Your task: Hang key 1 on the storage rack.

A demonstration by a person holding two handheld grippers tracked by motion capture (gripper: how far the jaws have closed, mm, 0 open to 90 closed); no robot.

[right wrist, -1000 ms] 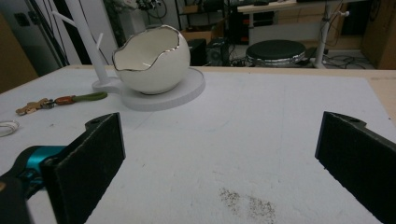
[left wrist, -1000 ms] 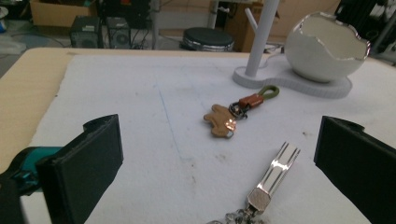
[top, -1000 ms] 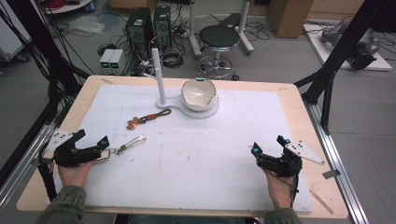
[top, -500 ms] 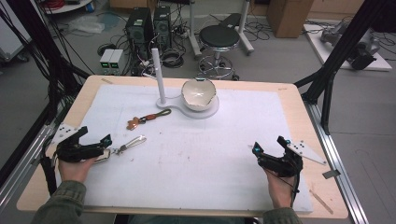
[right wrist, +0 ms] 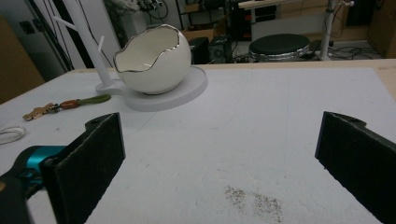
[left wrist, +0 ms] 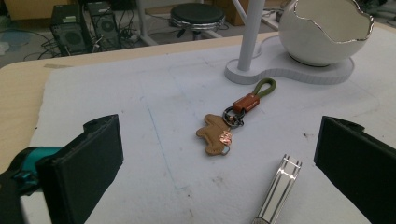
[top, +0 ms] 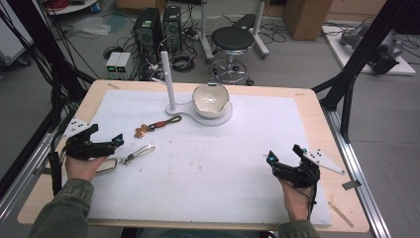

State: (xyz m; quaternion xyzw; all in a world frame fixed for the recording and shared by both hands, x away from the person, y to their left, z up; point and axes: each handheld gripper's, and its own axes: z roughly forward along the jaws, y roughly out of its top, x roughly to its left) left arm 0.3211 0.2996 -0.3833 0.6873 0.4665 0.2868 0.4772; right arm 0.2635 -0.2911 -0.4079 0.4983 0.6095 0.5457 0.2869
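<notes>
Leftward the left claw (top: 117, 141) has eased, jaws apart just short of the silver keychain (top: 133, 155) on the desk (top: 307, 104); right claw (top: 271, 158) gapes idle. Nothing grasped yet.

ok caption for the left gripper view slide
Open left gripper facing a tan leather keychain and a silver metal clip on the white mat.
</notes>
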